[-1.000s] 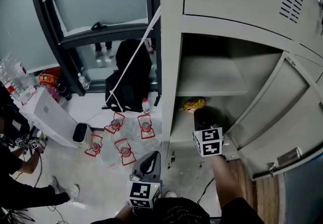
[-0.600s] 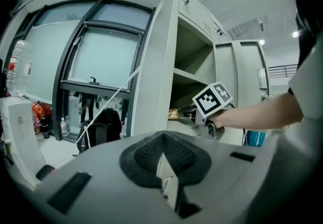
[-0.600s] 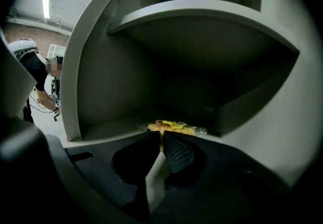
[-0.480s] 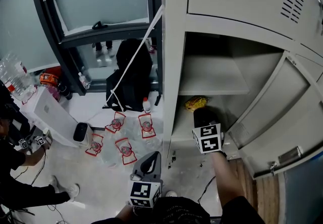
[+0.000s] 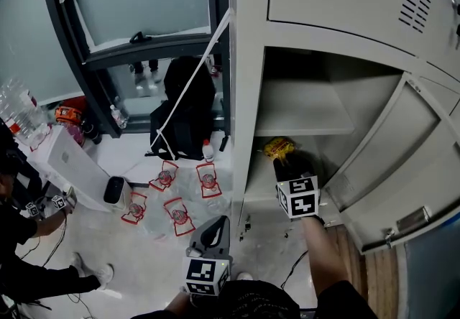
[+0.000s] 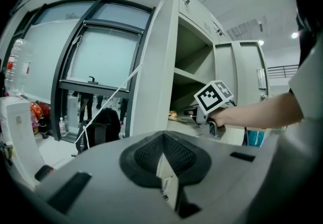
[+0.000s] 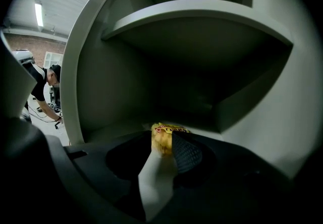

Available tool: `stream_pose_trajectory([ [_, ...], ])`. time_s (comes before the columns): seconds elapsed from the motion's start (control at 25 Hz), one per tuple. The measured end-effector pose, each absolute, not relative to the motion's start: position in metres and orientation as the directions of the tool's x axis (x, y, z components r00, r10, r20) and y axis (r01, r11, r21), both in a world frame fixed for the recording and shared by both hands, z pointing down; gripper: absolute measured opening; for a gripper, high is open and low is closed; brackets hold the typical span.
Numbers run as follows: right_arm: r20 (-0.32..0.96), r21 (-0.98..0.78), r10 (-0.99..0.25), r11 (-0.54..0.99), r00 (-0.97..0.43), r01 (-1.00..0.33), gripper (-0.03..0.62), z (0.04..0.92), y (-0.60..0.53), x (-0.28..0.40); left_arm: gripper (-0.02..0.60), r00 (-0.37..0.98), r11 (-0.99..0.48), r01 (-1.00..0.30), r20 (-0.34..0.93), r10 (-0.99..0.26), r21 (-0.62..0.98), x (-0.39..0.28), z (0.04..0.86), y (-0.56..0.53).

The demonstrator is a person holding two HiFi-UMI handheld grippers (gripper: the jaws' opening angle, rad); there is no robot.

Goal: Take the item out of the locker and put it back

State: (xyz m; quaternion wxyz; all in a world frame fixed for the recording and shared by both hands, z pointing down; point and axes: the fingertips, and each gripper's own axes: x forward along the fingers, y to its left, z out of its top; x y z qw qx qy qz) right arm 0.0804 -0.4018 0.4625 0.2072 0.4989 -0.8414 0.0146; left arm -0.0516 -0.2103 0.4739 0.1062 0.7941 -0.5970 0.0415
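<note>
Pale floor (image 5: 136, 158) beside the open locker (image 5: 248, 59) carries scattered water bottles (image 5: 178, 211).

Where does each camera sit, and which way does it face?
Head view: head-mounted, steeply down at the locker; left claw, right claw show.
Left claw view: on that claw, faces the locker; shut jaws, right forearm show.
Right claw view: inside the locker; jaws, just opening, flank a snack packet.
All share the locker.

Snack packet (image 5: 279, 146) on locker (image 5: 248, 37) floor, under shelf (image 5: 302, 105); backpack (image 5: 183, 109) left of locker.
</note>
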Motion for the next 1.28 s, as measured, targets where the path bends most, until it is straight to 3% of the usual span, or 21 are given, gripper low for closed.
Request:
stream_pose_trajectory([
  [0.32,0.303,0.151,-0.852,0.485,-0.426,-0.862,0.167,0.441,-0.381,0.090,0.007,0.319,-0.299,-0.945,0.181,-0.930,0.130,-0.047,0.473,-0.211],
  [0.88,0.192,0.198,-0.908,0.407,-0.372,-0.892,0.178,0.405,-0.316,0.124,0.006,0.395,-0.377,-0.916,0.147,-0.907,0.138,-0.031,0.465,-0.210],
  [1.28,0.148,0.101,-0.943,0.313,-0.297,-0.944,0.178,0.411,-0.265,0.150,0.007,0.438,-0.423,-0.896,0.111,-0.892,0.136,-0.018,0.455,-0.208],
])
